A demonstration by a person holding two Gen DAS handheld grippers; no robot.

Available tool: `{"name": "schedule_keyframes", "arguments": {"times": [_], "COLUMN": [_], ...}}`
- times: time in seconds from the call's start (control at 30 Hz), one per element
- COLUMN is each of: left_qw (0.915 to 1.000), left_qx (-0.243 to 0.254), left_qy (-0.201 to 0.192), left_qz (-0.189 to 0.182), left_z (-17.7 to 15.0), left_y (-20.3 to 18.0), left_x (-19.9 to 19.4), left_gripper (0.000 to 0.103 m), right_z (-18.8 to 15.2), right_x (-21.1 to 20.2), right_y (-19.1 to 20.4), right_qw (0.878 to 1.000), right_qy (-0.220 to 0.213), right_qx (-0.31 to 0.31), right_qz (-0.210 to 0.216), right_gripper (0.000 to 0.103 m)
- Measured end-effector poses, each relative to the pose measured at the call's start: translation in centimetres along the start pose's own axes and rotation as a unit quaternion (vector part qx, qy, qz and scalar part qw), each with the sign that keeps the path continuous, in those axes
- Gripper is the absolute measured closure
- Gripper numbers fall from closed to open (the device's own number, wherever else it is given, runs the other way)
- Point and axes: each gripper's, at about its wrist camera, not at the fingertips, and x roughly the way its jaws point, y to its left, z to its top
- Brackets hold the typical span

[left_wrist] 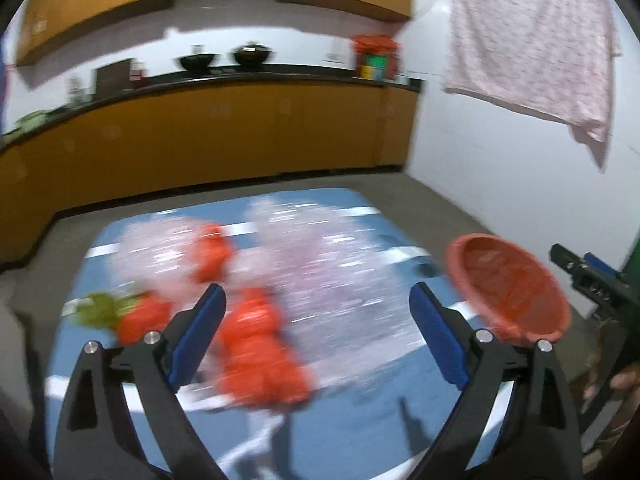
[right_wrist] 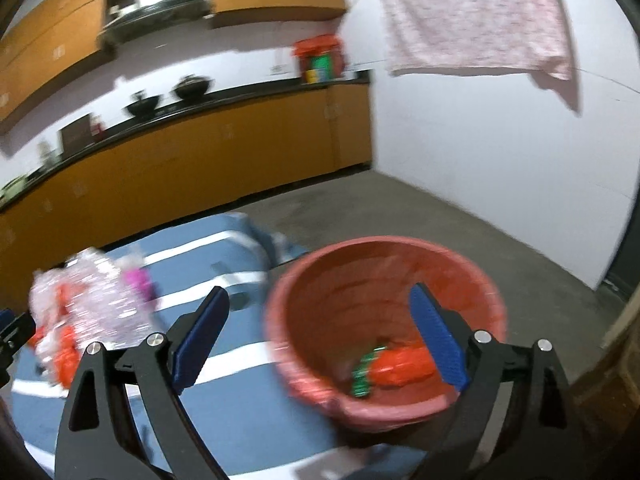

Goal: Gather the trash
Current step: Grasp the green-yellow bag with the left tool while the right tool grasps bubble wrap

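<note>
A blue table with white stripes point(left_wrist: 344, 432) holds a heap of clear crinkled plastic point(left_wrist: 320, 264) mixed with orange wrappers point(left_wrist: 260, 356) and a green scrap point(left_wrist: 98, 308). My left gripper point(left_wrist: 318, 304) is open above this heap, holding nothing. A red bucket point(right_wrist: 384, 320) stands at the table's right side; it also shows in the left wrist view point(left_wrist: 508, 284). An orange wrapper point(right_wrist: 400, 364) and a green one point(right_wrist: 364, 372) lie in it. My right gripper point(right_wrist: 318, 308) is open over the bucket's near rim. The heap shows at its left point(right_wrist: 92, 304).
Orange kitchen cabinets with a black counter point(left_wrist: 240, 76) run along the far wall, with black bowls on top. A pink cloth point(left_wrist: 532, 40) hangs on the white wall at right. Grey floor point(right_wrist: 440, 216) lies beyond the table. The view is motion-blurred.
</note>
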Motion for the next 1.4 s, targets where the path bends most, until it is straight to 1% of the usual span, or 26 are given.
{"name": "schedule_keyframes", "arguments": {"times": [0.1,0.2,0.3,0.33,0.4,0.47,0.53,0.7,0.93,1.0,1.07,1.1,1.13,1.17,1.2,1.23,1.27,1.3,1.33,1.4], "left_qw": [0.9982,0.9947,0.9898,0.9883,0.9846,0.9818,0.9807,0.9803,0.9813,0.982,0.9831,0.9837,0.9843,0.9849,0.9855,0.9859,0.9863,0.9867,0.9872,0.9881], "left_qx": [-0.012,-0.036,-0.061,-0.068,-0.087,-0.102,-0.111,-0.11,-0.105,-0.1,-0.098,-0.097,-0.097,-0.097,-0.096,-0.096,-0.096,-0.095,-0.094,-0.091], "left_qy": [0.001,0.009,0.011,0.011,0.015,0.022,0.028,0.044,0.057,0.062,0.065,0.067,0.067,0.067,0.068,0.07,0.071,0.07,0.07,0.066], "left_qz": [0.058,0.096,0.129,0.136,0.151,0.159,0.158,0.158,0.15,0.148,0.141,0.135,0.132,0.127,0.122,0.118,0.114,0.111,0.108,0.104], "left_z": [-1.1,-2.1,-3.2,-3.3,-3.7,-4.1,-4.1,-3.6,-3.2,-3.1,-3.1,-3.1,-3.2,-3.2,-3.2,-3.3,-3.3,-3.3,-3.4,-3.4], "left_y": [3.7,7.3,10.4,11.3,13.3,15.0,16.1,17.2,18.1,18.0,18.1,18.1,18.2,18.2,18.2,18.3,18.3,18.3,18.2,18.2], "left_x": [-0.9,-1.4,-1.7,-1.7,-1.4,-0.9,0.0,2.4,5.3,5.9,6.3,6.4,6.4,6.4,6.4,6.4,6.3,6.2,6.1,5.7], "left_gripper": [0.012,0.012,0.009,0.007,0.006,0.006,0.006,0.006,0.008,0.016,0.031,0.035,0.043,0.052,0.058,0.068,0.075,0.079,0.084,0.088], "right_z": [-0.5,-1.0,-1.5,-1.8,-2.0,-2.2,-2.3,-2.3,-2.6,-2.7,-2.8,-2.7,-2.9,-2.9,-3.0,-3.1,-3.1,-3.2,-3.2,-3.2], "right_x": [0.9,2.0,3.2,3.5,4.5,5.1,5.9,7.6,9.3,9.7,9.8,9.9,9.7,9.6,9.5,9.3,9.1,8.9,8.6,8.0], "right_y": [3.2,6.3,8.8,9.8,11.1,11.9,12.5,13.0,13.7,13.8,13.9,13.7,13.7,13.7,13.8,13.8,13.9,14.0,14.0,13.9], "right_qw": [0.998,0.995,0.991,0.99,0.988,0.986,0.985,0.984,0.978,0.977,0.974,0.972,0.971,0.97,0.97,0.969,0.969,0.969,0.969,0.969], "right_qy": [0.018,0.034,0.045,0.048,0.055,0.062,0.068,0.084,0.108,0.115,0.123,0.129,0.131,0.133,0.133,0.133,0.133,0.133,0.132,0.127], "right_qx": [-0.014,-0.032,-0.057,-0.062,-0.075,-0.083,-0.089,-0.088,-0.092,-0.093,-0.091,-0.09,-0.089,-0.089,-0.09,-0.092,-0.093,-0.094,-0.094,-0.093], "right_qz": [0.052,0.09,0.111,0.115,0.127,0.132,0.134,0.131,0.151,0.156,0.166,0.172,0.177,0.181,0.182,0.184,0.186,0.187,0.188,0.189], "right_gripper": [0.013,0.016,0.018,0.018,0.018,0.018,0.017,0.017,0.017,0.019,0.032,0.04,0.048,0.051,0.057,0.065,0.069,0.077,0.083,0.087]}}
